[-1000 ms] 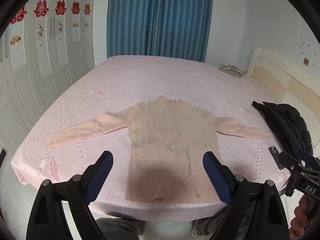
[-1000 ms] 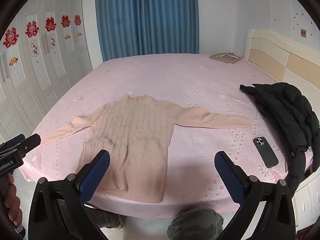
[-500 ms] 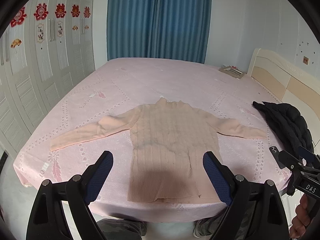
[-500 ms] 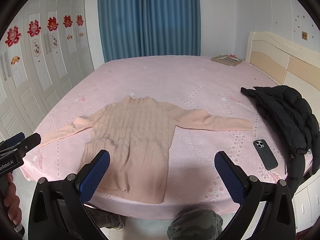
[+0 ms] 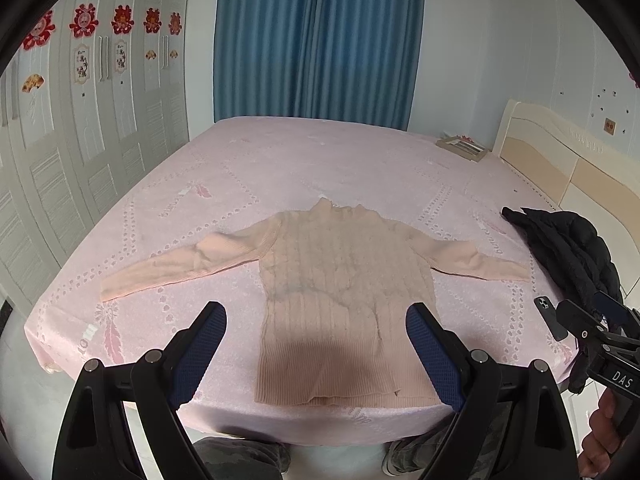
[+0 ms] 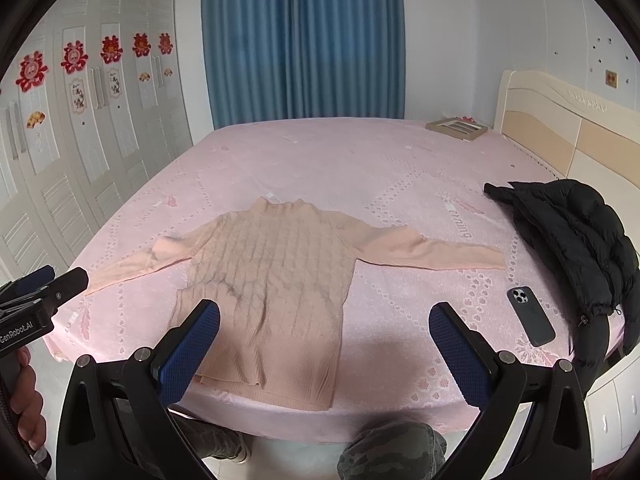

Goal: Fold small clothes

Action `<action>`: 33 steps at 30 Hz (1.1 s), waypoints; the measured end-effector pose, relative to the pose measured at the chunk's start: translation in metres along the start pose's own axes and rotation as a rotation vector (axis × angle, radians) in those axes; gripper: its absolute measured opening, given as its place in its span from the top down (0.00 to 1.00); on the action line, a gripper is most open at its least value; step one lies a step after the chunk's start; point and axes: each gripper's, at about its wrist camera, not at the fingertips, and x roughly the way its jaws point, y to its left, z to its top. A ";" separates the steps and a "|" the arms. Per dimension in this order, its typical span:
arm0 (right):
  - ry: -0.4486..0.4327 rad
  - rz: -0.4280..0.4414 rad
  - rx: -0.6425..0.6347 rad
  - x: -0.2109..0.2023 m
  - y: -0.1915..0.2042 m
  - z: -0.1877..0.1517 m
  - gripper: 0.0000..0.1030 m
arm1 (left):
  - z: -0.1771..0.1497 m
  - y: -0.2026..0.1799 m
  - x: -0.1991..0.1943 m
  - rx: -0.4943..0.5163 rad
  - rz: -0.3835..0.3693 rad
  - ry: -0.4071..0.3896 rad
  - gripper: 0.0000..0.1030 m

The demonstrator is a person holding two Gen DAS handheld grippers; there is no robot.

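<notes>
**Near the bed's edge: sweater flat, nothing gripped**

On the bed [image 5: 360, 168] the sweater [image 5: 344, 280] lies spread. Left hand-held gripper [image 5: 316, 344] and right hand-held gripper [image 6: 324, 340] hover with jaws apart. Its hem reaches the edge; a careless pinch could drag it off. Only the right view shows the whole phone [image 6: 530, 316].

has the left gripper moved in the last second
Yes. In its own view the sweater and bed edge sit lower against the curtain; it rose or tilted upward.

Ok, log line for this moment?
stage: pre-fold | sweater: flat, sleeves spread, on bed | left claw: open | right claw: open, neither touching
</notes>
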 end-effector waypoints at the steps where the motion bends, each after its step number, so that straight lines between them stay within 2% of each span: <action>1: 0.000 -0.002 -0.002 0.000 0.000 0.000 0.01 | 0.000 0.001 0.000 -0.003 -0.001 0.002 0.12; 33: -0.004 0.013 -0.001 -0.005 0.009 0.002 0.01 | 0.000 0.006 -0.004 -0.021 -0.020 -0.001 0.12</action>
